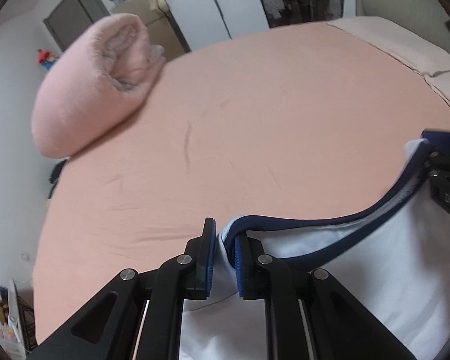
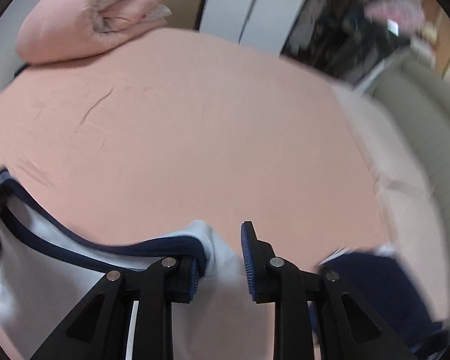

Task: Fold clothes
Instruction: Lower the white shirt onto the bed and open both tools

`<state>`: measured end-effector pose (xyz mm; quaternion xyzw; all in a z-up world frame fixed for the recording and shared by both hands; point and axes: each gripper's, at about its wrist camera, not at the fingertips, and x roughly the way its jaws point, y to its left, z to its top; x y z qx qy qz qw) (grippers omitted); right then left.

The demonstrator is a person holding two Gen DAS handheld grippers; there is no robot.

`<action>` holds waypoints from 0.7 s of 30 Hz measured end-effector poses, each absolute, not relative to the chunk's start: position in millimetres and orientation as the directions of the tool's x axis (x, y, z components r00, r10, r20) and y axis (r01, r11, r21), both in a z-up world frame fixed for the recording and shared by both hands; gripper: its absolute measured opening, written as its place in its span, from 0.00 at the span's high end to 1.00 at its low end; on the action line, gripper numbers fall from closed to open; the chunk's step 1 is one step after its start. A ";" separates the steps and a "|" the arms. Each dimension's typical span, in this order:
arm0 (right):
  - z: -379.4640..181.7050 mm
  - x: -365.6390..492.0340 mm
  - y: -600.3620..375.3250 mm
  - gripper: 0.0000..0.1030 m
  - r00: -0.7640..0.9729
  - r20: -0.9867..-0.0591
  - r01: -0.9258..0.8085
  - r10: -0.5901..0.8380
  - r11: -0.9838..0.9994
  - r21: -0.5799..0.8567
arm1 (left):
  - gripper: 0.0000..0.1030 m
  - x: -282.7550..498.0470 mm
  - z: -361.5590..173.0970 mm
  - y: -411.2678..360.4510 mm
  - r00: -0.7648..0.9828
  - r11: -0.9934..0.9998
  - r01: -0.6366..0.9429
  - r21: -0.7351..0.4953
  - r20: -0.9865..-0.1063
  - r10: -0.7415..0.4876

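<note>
- White garment (image 1: 360, 270) with a navy-trimmed edge (image 1: 330, 223) fills the lower right of the left wrist view and the lower left of the right wrist view (image 2: 45, 270); it hangs stretched between the two grippers above the pink bed sheet (image 1: 255, 120).
- The left gripper (image 1: 225, 258) sits at the bottom centre of its view, its two blue-padded fingers close together and pinching a fold of the white cloth where the navy trim ends.
- The right gripper (image 2: 222, 258) sits at the bottom centre of its own view; a bunched corner of the garment fills the gap between its fingers, so it grips the cloth with the fingers a little further apart than the left pair.
- In the left wrist view the right gripper's black body (image 1: 447, 180) shows at the right edge, with the navy edge running up to it.
- A navy part of the cloth (image 2: 390, 285) hangs at the lower right of the right wrist view, blurred.
- A rolled pink blanket (image 1: 96, 84) lies on the bed at the upper left of both views, well apart from the garment.
- A beige headboard (image 2: 420, 120) stands at the right side of the right wrist view.
</note>
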<state>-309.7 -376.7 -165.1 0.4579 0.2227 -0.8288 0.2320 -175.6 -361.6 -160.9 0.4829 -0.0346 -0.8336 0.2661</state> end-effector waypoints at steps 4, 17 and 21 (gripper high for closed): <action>-180.6 -333.4 -356.5 0.20 -0.286 -0.913 0.531 -0.290 -0.842 0.101 | 0.43 -177.0 -163.2 -369.6 -0.401 -0.878 0.401 0.261 -0.812 -0.424; -159.5 -350.0 -281.1 0.15 -0.227 -0.853 0.488 -0.470 -0.813 0.318 | 0.11 -117.4 -119.7 -396.5 -0.545 -0.874 0.486 0.019 -0.775 -0.320; -166.5 -339.7 -259.6 0.15 -0.260 -0.886 0.564 -0.383 -0.805 0.183 | 0.11 -85.5 -127.2 -407.4 -0.568 -0.869 0.495 -0.012 -0.761 -0.313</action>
